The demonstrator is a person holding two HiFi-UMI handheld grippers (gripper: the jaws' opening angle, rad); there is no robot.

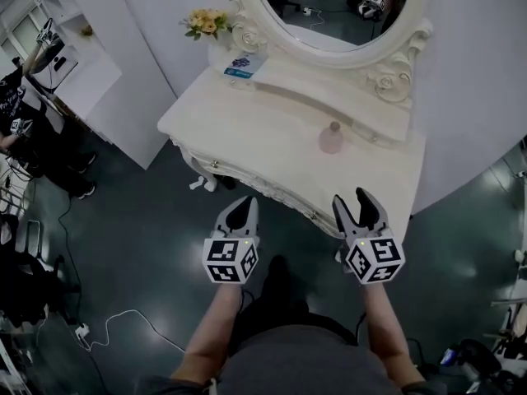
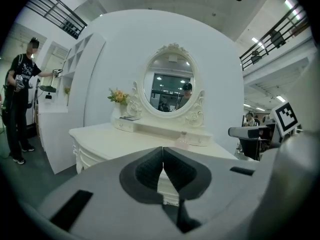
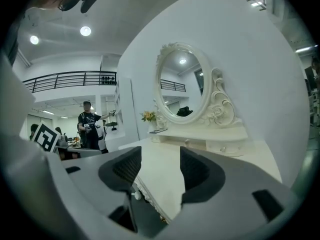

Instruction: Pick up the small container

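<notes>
The small container (image 1: 331,138) is a pale pink bottle with a stopper, standing upright on the white dressing table (image 1: 247,134) near its back right. In the left gripper view the container (image 2: 183,140) shows faintly, just above the jaws. My left gripper (image 1: 244,206) hangs in front of the table's edge with its jaws shut and nothing in them (image 2: 162,156). My right gripper (image 1: 352,197) is beside it at the table's front right edge, open and empty (image 3: 160,164). Both grippers are well short of the container.
An oval mirror (image 1: 329,6) in an ornate frame rises at the table's back. Yellow flowers (image 1: 206,23) and a blue-and-white card (image 1: 245,65) sit at the back left. A person (image 1: 16,113) stands at the far left by white shelves. A cable (image 1: 123,319) lies on the dark floor.
</notes>
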